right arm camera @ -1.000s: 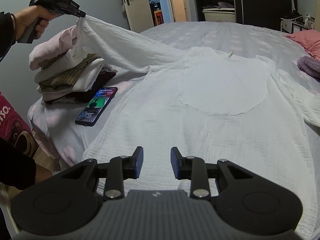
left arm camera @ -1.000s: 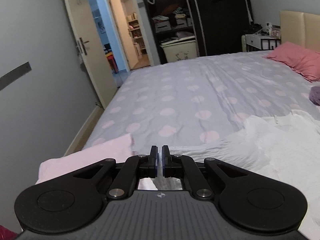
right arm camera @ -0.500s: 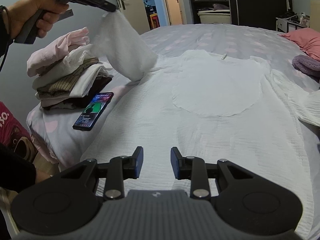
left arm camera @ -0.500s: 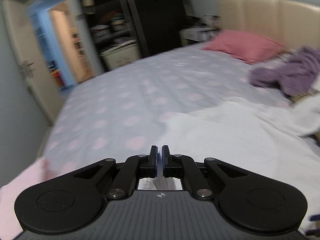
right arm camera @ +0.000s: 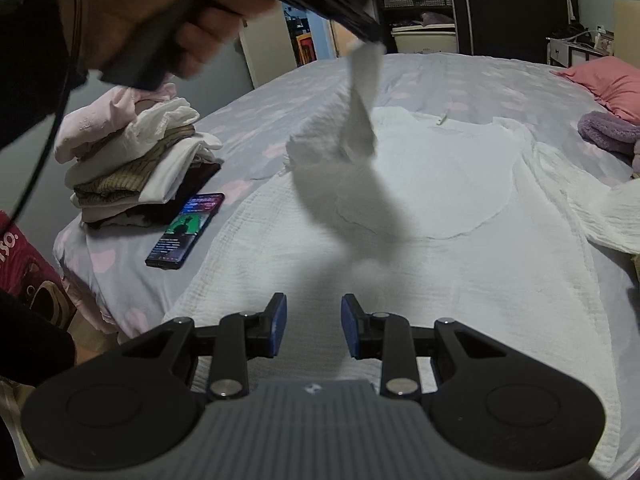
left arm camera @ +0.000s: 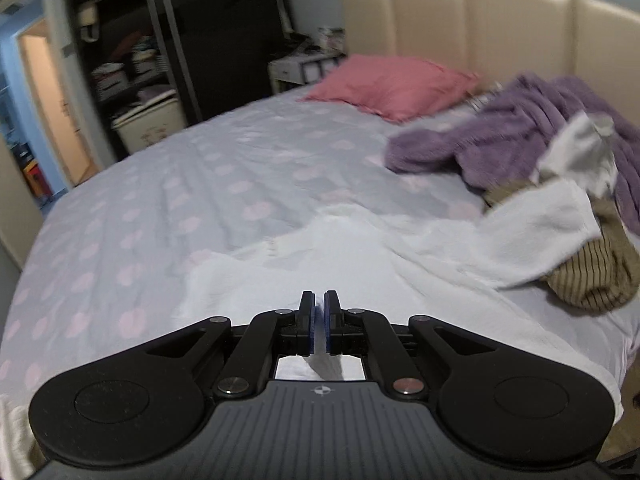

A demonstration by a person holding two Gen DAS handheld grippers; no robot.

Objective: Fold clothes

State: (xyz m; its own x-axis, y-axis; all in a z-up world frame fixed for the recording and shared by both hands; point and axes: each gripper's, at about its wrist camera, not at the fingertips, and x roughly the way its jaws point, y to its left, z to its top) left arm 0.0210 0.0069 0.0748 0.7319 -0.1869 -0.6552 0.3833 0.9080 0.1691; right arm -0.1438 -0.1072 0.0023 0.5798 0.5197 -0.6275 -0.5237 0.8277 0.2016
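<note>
We list a white garment point(right arm camera: 460, 248) spread flat over most of the bed point(right arm camera: 460, 76), which wears a grey cover with pink spots. Our left gripper point(right arm camera: 370, 38) is clamped tight on one sleeve point(right arm camera: 362, 92) of it, holding the cloth up above the body of the garment; our left hand point(right arm camera: 160, 28) shows blurred on the handle. From that gripper's own camera the fingers point(left arm camera: 307, 320) stand together with white cloth between them. Our right gripper point(right arm camera: 313, 326) hovers over the near hem, its fingers apart and holding nothing.

Beside the garment, on the left: a stack of folded clothes point(right arm camera: 132, 160), with a lit phone point(right arm camera: 186, 230) just before it. Toward the headboard point(left arm camera: 480, 28): a pink pillow point(left arm camera: 396, 84), a purple fleece item point(left arm camera: 520, 132) and a striped brown garment point(left arm camera: 592, 276).
</note>
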